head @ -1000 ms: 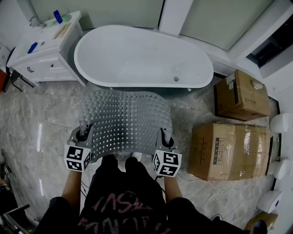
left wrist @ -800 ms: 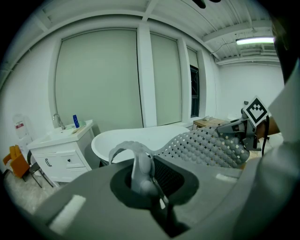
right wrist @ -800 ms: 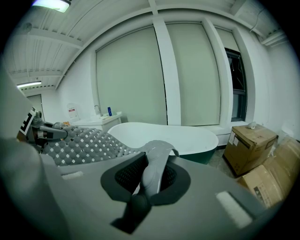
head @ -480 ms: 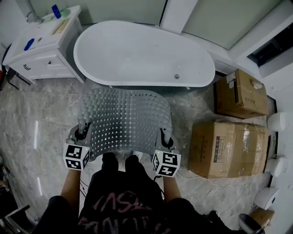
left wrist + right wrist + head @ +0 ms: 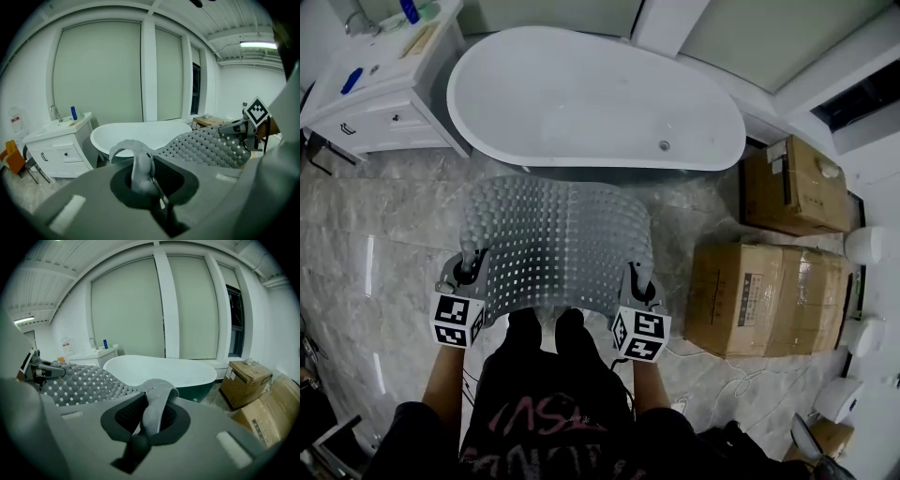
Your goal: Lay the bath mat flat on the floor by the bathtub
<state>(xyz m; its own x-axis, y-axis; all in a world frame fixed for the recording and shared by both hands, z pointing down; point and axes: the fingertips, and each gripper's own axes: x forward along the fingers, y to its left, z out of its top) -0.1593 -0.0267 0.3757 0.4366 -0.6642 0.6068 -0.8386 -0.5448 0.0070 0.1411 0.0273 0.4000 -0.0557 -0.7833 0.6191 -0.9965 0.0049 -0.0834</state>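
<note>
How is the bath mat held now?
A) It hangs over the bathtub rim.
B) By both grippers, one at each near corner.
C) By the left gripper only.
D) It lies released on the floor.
B: the left gripper and the right gripper are each shut on a near corner of the curved bath mat.

The bath mat [image 5: 555,246] is a grey, flexible sheet covered in round bumps and small square holes; its two near corners are pinched in the jaws of the left gripper [image 5: 470,272] and the right gripper [image 5: 637,280], each corner curled over; between and ahead of the jaws it arches upward, its far edge drooping toward the white oval bathtub [image 5: 591,98].
</note>
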